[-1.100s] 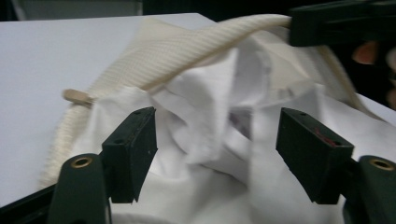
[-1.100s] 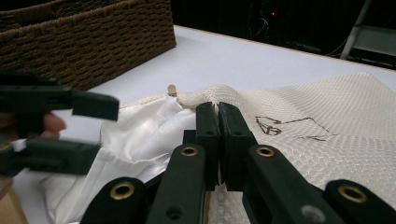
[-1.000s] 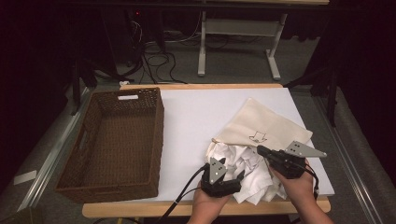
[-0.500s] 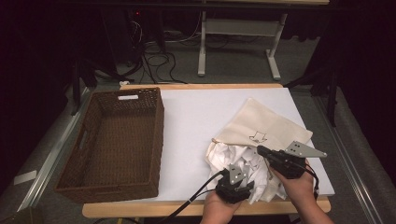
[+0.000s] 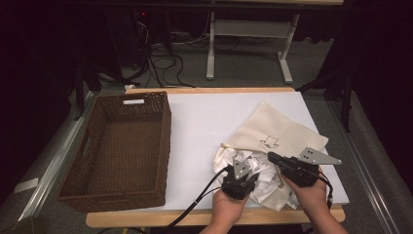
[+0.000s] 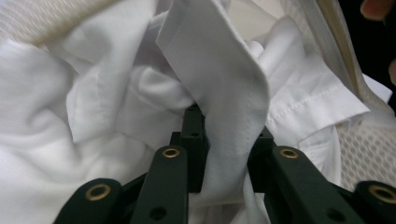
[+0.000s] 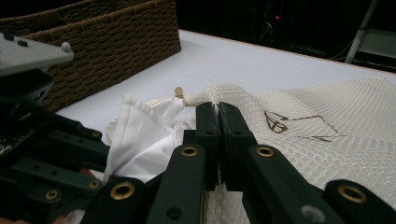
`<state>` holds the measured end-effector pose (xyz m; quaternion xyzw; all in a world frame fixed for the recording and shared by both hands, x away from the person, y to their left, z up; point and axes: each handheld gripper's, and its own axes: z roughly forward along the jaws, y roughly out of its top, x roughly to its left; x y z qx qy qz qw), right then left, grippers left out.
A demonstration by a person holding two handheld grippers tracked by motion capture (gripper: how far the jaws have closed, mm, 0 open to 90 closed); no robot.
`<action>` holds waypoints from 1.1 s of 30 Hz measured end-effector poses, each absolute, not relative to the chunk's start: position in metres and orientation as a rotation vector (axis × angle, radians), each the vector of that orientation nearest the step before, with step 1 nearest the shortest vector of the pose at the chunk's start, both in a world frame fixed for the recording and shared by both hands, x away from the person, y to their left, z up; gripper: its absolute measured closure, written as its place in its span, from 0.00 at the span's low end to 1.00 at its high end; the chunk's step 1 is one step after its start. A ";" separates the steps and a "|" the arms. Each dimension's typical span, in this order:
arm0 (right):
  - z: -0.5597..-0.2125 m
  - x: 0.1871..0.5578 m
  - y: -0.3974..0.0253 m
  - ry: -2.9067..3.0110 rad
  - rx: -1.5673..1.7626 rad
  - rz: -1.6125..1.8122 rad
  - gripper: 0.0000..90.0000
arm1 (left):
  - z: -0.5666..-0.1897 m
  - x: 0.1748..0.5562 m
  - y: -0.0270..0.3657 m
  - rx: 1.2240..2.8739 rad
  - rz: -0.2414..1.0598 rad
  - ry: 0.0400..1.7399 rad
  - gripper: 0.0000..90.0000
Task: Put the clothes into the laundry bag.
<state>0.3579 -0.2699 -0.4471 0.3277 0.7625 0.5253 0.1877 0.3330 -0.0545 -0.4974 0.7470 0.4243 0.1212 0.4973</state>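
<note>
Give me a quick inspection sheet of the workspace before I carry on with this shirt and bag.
Surface: white table top, bare in the middle.
Job's things: white garment crumpled at the mouth of the cream mesh bag, near the front edge.
Clutter: nothing seen; brown wicker basket at the left holds nothing.
Grippers: left gripper has a fold of the garment between its jaws; right gripper has its jaws together at the bag's rim, though whether it pinches the fabric cannot be told.
Cables: black cable trails off the front edge.
Surroundings: dark room, white desk frame and floor wires behind.
</note>
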 end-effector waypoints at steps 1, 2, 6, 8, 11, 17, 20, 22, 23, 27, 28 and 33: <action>-0.447 0.358 -0.270 2.145 0.924 1.483 0.99 | -0.496 0.333 -0.054 1.803 0.298 1.027 0.86; -0.447 0.357 -0.269 2.144 0.925 1.488 0.99 | -0.495 0.333 -0.054 1.796 0.305 1.029 0.87; -0.446 0.357 -0.269 2.142 0.919 1.492 0.99 | -0.491 0.330 -0.050 1.781 0.326 1.028 0.87; -0.446 0.357 -0.269 2.143 0.914 1.494 0.99 | -0.489 0.331 -0.050 1.778 0.336 1.023 0.87; -0.446 0.356 -0.270 2.138 0.923 1.490 0.99 | -0.488 0.334 -0.054 1.796 0.342 1.019 0.87; -0.446 0.356 -0.271 2.136 0.925 1.497 0.99 | -0.490 0.352 -0.073 1.815 0.366 1.019 0.87; -0.446 0.357 -0.272 2.134 0.924 1.498 0.99 | -0.489 0.361 -0.084 1.806 0.401 1.006 0.87; -0.446 0.357 -0.272 2.127 0.929 1.503 0.99 | -0.491 0.365 -0.089 1.803 0.412 1.006 0.86; -0.445 0.357 -0.273 2.125 0.934 1.504 0.99 | -0.492 0.367 -0.090 1.801 0.407 1.007 0.85; -0.445 0.357 -0.276 2.123 0.943 1.507 0.99 | -0.494 0.362 -0.088 1.789 0.391 0.976 0.68; -0.446 0.357 -0.277 2.123 0.940 1.506 0.99 | -0.493 0.359 -0.085 1.786 0.386 0.972 0.62; -0.445 0.356 -0.277 2.121 0.930 1.498 0.98 | -0.488 0.335 -0.059 1.776 0.422 0.917 0.37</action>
